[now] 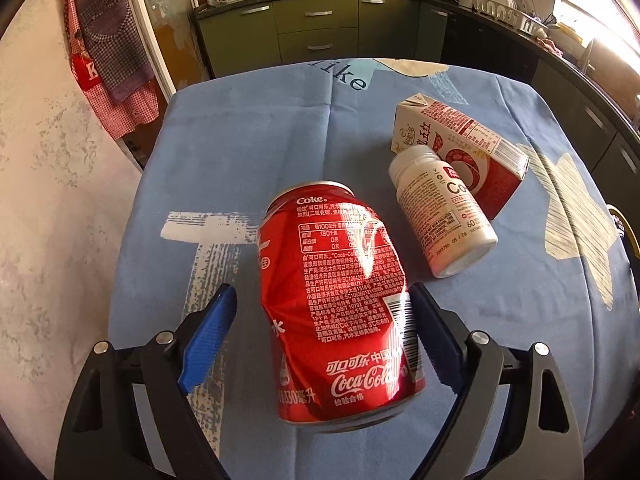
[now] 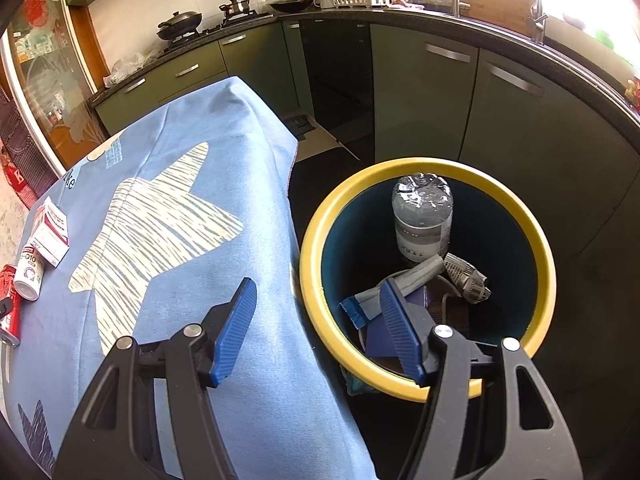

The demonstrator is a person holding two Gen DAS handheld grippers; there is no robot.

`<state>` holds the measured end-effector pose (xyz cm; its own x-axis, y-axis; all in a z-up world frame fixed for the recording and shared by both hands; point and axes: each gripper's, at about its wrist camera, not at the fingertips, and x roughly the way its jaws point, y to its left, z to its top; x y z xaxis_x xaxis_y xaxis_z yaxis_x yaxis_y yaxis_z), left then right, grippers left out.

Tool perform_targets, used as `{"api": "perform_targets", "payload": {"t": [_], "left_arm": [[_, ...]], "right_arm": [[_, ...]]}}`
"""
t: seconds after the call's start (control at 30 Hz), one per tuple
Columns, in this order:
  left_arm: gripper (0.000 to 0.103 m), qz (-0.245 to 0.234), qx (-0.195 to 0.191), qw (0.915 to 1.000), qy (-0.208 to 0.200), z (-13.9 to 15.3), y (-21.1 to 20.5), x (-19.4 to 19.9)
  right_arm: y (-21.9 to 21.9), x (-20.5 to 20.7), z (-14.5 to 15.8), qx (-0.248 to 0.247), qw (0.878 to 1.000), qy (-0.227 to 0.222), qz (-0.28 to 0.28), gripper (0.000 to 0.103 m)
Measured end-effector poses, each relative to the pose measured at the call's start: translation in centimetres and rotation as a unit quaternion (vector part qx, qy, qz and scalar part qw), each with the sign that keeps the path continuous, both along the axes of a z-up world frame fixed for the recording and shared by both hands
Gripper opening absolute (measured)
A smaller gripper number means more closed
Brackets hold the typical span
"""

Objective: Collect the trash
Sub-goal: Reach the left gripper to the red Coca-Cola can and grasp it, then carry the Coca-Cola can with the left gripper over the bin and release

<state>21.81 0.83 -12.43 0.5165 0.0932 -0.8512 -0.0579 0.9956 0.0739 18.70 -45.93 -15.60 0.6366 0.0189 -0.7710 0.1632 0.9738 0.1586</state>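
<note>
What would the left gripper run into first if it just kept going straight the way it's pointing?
The dented red soda can, lying on the blue tablecloth between the open fingers of the left gripper. Whether the right-hand pad already touches it is unclear.

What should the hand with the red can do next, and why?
Probably squeeze the left gripper shut on the red can. The dented can lies on the table between the open fingers, the right one at its side, the left one apart from it. The bin waits beside the table.

Dented red Coke can (image 1: 336, 304) lies centre frame; white pill bottle (image 1: 442, 212) (on its side) touches the red-white carton (image 1: 464, 148) upper right.
</note>
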Motion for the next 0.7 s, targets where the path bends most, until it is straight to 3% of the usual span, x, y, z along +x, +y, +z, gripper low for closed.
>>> {"api": "perform_targets", "payload": {"t": [0.07, 0.43, 0.7], "left_arm": [[0.074, -0.002, -0.01, 0.9999, 0.002, -0.4, 0.2, 0.2], [0.074, -0.019, -0.01, 0.9992, -0.034, 1.6, 1.6, -3.5], [0.074, -0.081, -0.011, 0.9943, -0.068, 4.7, -3.3, -6.6]], "right_arm": [[0.2, 0.0, 0.0, 0.0, 1.0, 0.0, 0.002, 0.061], [0.3, 0.0, 0.3, 0.002, 1.0, -0.002, 0.004, 0.061], [0.6, -0.4, 0.6, 0.004, 1.0, -0.008, 0.009, 0.061]]}}
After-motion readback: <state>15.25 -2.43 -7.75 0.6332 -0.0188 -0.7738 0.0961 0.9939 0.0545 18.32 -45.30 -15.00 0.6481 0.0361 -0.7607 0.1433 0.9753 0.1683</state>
